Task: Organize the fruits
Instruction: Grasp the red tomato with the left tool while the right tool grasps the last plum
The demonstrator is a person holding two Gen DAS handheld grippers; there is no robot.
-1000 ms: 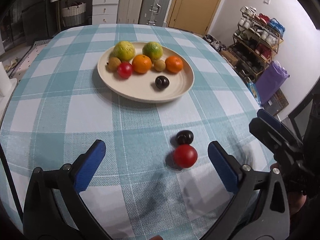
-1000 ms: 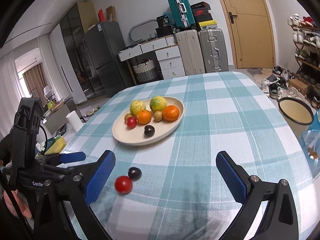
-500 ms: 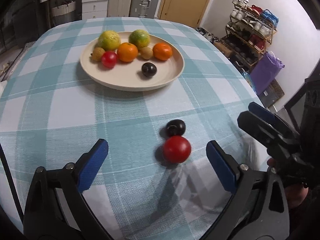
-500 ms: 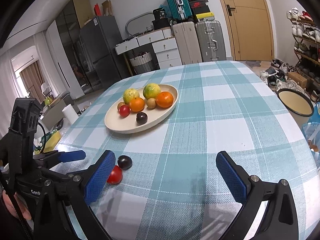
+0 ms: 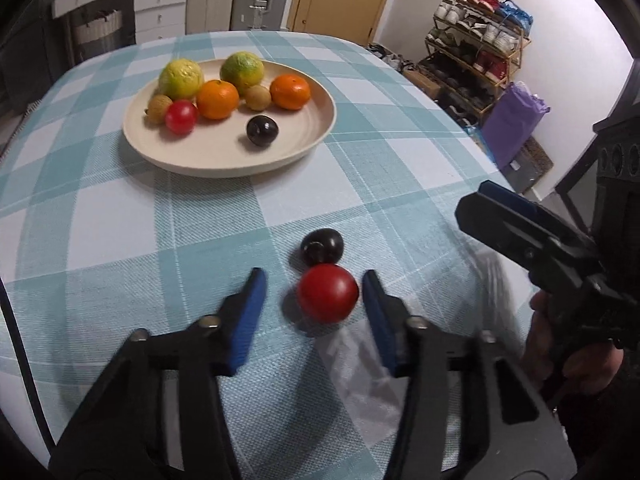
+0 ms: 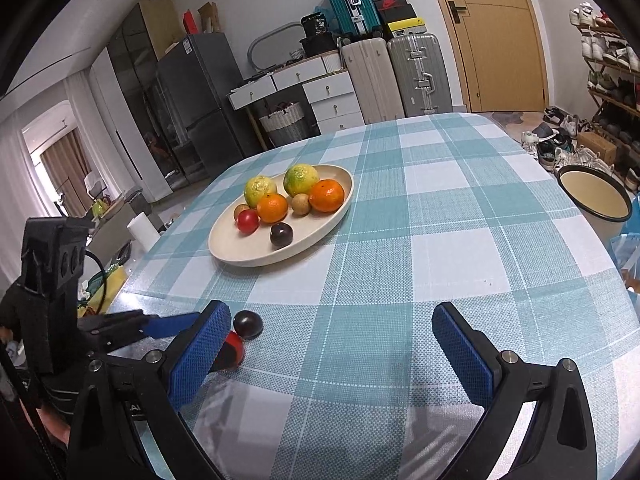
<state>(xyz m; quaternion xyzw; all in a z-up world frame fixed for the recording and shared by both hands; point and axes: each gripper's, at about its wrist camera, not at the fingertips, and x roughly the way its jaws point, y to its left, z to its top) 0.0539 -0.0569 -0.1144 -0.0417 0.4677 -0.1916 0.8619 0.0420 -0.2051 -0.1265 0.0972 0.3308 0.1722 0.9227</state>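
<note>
A red tomato (image 5: 327,293) lies on the checked tablecloth, touching a dark plum (image 5: 322,246) just beyond it. My left gripper (image 5: 312,300) is low over the cloth with its blue fingers either side of the tomato; the right finger is close to it, the left finger stands apart. A cream plate (image 5: 224,152) farther back holds several fruits: two green citrus, two oranges, a red tomato, a dark plum. My right gripper (image 6: 332,344) is open and empty above the cloth; the tomato (image 6: 234,350) and plum (image 6: 248,324) show by its left finger.
The table edge runs close on the right, with a purple bag (image 5: 512,124) and a shoe rack (image 5: 476,52) beyond. A round bowl (image 6: 592,198) stands past the table's right edge. Suitcases (image 6: 400,72), drawers and a fridge line the back wall.
My left gripper has moved forward and down to the tomato, and its fingers have narrowed around it. The right gripper stays open, drifting slightly.
</note>
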